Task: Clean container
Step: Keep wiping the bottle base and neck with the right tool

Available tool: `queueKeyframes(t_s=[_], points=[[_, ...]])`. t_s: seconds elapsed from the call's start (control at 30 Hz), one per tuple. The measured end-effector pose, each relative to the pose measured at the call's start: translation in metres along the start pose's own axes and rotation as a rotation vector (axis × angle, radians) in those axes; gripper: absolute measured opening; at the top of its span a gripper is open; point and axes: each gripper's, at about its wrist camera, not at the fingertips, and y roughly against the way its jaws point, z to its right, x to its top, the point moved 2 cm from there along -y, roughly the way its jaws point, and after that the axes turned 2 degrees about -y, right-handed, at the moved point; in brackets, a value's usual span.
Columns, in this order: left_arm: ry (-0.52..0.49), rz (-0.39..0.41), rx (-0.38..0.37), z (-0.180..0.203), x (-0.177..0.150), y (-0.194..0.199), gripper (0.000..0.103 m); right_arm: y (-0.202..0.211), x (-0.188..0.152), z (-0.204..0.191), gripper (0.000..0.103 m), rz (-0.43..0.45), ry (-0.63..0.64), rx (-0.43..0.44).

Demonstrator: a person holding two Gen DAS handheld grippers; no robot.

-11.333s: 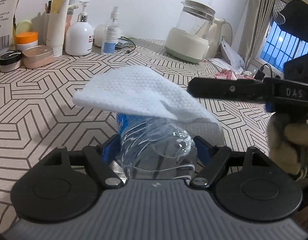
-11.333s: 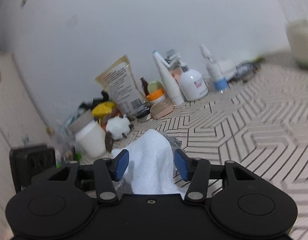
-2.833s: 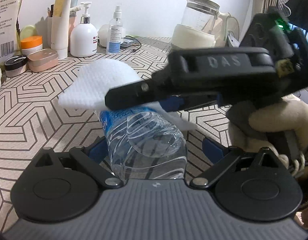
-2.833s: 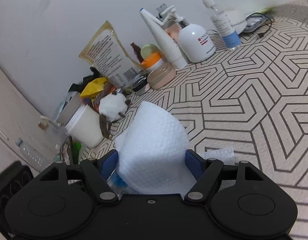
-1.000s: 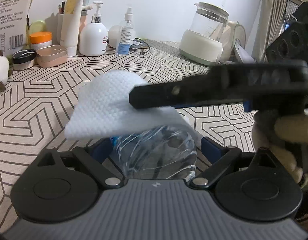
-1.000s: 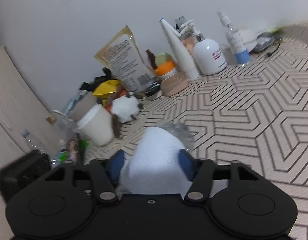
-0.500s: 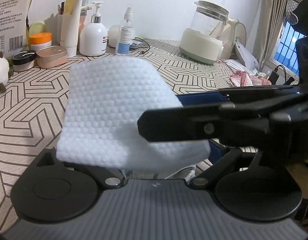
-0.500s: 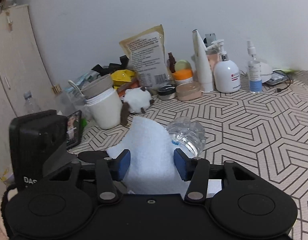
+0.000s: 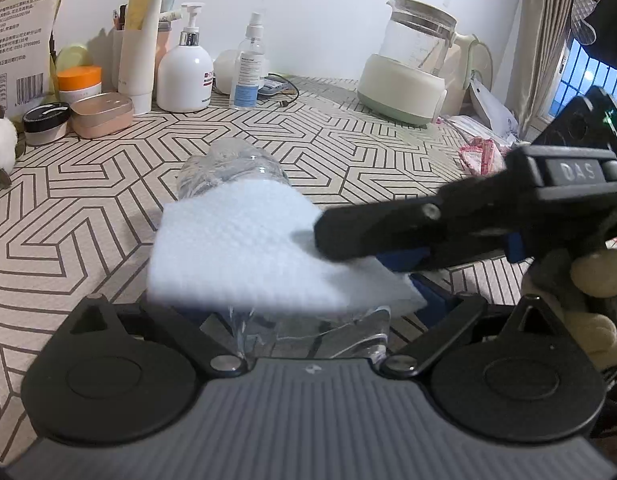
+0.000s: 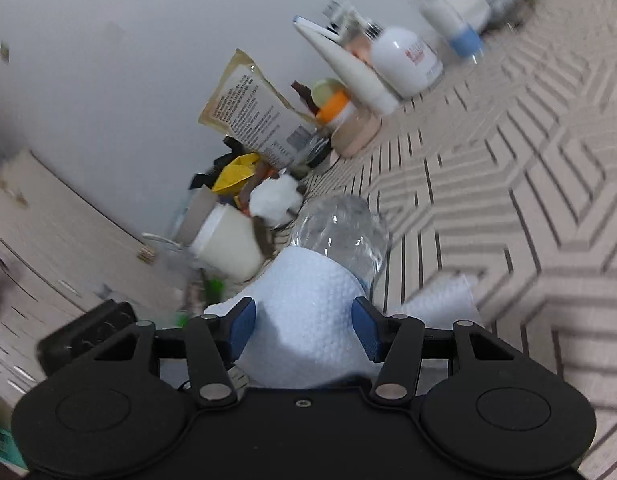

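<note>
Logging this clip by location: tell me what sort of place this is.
Most likely a home, a bedroom or living area with a cluttered table. Signs: toiletries along the wall such as a pump bottle and spray bottle, an electric kettle, and a curtained window.

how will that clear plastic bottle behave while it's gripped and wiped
The bottle looks thin-walled and empty, so probably light and easily crushed. Its smooth rounded body might slip in the left gripper as the right gripper rubs the cloth over it.
</note>
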Motion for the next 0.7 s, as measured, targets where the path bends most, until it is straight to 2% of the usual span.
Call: queueKeyframes(t_s=[0.23, 0.47, 0.7], points=[[0.004, 0.002, -0.004, -0.001, -0.001, 0.001, 0.100, -0.010, -0.007, -0.003, 0.070, -0.021, 0.003, 0.007], [0.009, 0.003, -0.008, -0.004, -0.001, 0.002, 0.100, -0.016, -0.005, -0.009, 0.073, -0.021, 0.043, -0.021], [0.022, 0.007, 0.002, -0.008, -0.004, 0.005, 0.100, -0.024, 0.006, -0.025, 0.072, 0.024, 0.201, -0.131]])
